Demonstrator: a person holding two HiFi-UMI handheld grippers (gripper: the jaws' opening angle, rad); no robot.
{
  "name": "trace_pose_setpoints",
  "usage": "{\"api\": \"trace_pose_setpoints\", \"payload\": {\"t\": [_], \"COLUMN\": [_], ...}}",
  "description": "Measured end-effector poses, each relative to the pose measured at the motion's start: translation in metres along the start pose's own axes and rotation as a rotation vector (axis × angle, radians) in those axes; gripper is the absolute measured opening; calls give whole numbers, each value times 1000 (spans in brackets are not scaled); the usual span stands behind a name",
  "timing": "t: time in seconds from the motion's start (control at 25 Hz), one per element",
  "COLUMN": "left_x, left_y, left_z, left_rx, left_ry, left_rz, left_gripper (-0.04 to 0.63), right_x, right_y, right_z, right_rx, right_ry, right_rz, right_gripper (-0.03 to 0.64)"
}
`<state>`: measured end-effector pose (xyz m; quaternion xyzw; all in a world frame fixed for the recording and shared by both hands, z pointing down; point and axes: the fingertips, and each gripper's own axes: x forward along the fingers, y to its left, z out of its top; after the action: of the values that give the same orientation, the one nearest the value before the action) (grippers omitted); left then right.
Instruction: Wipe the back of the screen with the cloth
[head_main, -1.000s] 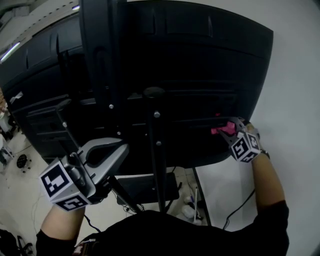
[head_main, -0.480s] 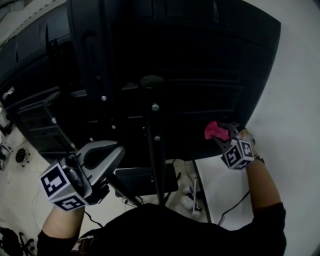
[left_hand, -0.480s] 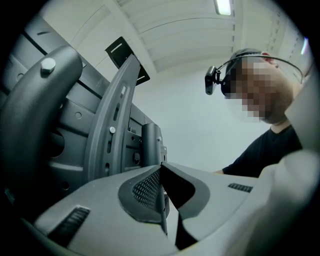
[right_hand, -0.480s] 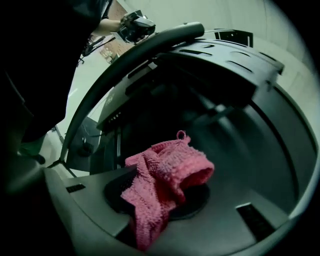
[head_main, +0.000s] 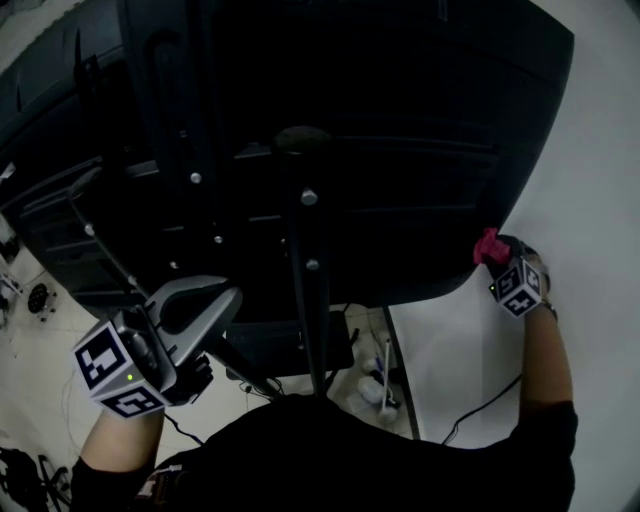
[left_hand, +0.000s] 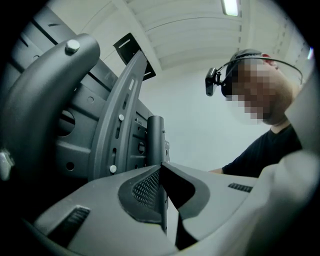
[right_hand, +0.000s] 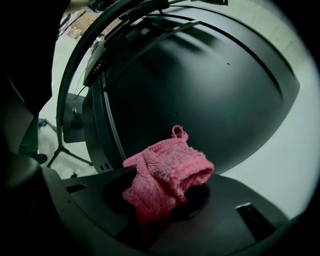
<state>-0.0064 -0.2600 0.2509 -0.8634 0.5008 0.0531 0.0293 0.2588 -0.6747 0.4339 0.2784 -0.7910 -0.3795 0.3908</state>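
Note:
The black back of the screen (head_main: 380, 150) fills the upper head view, mounted on a dark stand pole (head_main: 305, 250). My right gripper (head_main: 497, 255) is shut on a pink knitted cloth (head_main: 487, 245) at the screen's lower right edge. In the right gripper view the cloth (right_hand: 167, 172) bunches between the jaws of the right gripper (right_hand: 162, 197), with the screen's curved back (right_hand: 200, 90) just beyond it. My left gripper (head_main: 225, 300) hovers low at the left beside the stand, shut and holding nothing. In its own view the left gripper (left_hand: 164, 172) faces the grey mounting bracket (left_hand: 120, 115).
A white surface (head_main: 450, 370) with a dark cable (head_main: 480, 405) lies below the screen's right corner. A second black panel (head_main: 60, 230) stands at the left. Small items (head_main: 375, 395) sit on the floor beneath the stand. A person (left_hand: 270, 145) shows in the left gripper view.
My right gripper has carried the pink cloth rightward along the screen's lower back to its right edge. The left gripper has barely moved.

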Motion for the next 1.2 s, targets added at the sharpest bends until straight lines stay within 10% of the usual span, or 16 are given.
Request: {"api": "trace_pose_setpoints", "payload": {"t": [0.24, 0.48, 0.8, 1.2], "left_x": [-1, -7, -8, -15], "left_y": [-1, 0, -1, 2], "left_z": [-23, -38, -40, -41], "left_rx": [-27, -72, -87, -97], "left_ry": [30, 46, 43, 29], "left_rz": [10, 19, 21, 35], "left_gripper": [-3, -3, -3, -3], "right_x": [-24, 1, -4, 18], "right_y": [103, 171, 157, 65], "right_z": [139, 224, 182, -15], "right_rx": [93, 548, 549, 693], "right_ry": [-353, -458, -435, -118], "right_rz": [182, 310, 271, -14], "right_gripper": [118, 119, 118, 118]}}
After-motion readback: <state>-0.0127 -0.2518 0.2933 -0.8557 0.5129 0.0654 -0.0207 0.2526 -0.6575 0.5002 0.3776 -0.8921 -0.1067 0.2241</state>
